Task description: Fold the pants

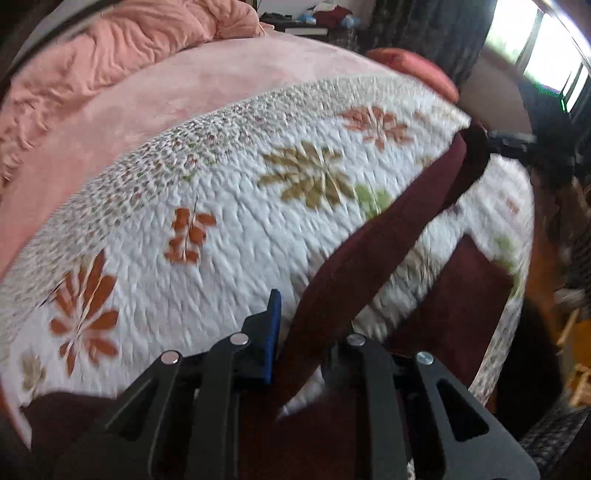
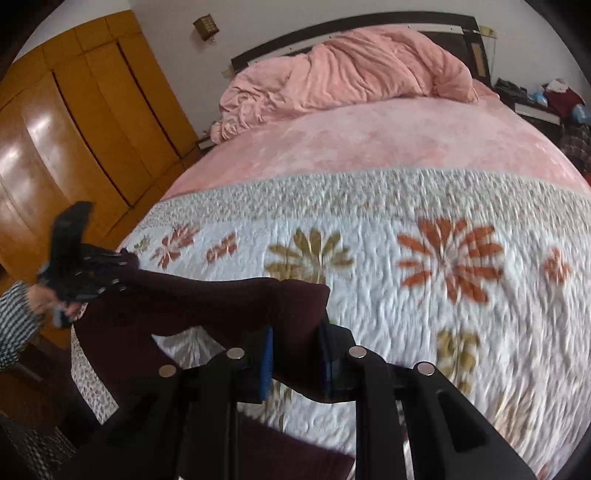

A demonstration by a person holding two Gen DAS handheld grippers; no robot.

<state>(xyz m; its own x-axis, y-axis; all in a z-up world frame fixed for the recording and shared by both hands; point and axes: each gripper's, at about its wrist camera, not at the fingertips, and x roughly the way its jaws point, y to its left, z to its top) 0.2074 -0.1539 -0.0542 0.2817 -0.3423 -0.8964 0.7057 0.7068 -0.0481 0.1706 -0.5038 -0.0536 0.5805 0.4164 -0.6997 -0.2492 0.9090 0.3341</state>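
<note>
Dark maroon fabric pants (image 2: 207, 299) stretched above our white floral quilted bed cover (image 2: 406, 295); we see left tongs (image 1: 310, 332) and right tongs (image 2: 295, 350) both clenched on them.

tongs (image 2: 295, 358): black links, blue pads (silver rivets) | sleeve (image 2: 14, 317): striped

White floral quilt (image 2: 424, 295) over a pink bedsheet (image 2: 369, 147), crumpled pink duvet (image 2: 351, 70) at the dark headboard (image 2: 332, 26), wooden wardrobe (image 2: 74, 122) beside the bed.

One pants (image 1: 369, 254) (maroon), two grippers (image 1: 299, 332) (image 2: 295, 354).
</note>
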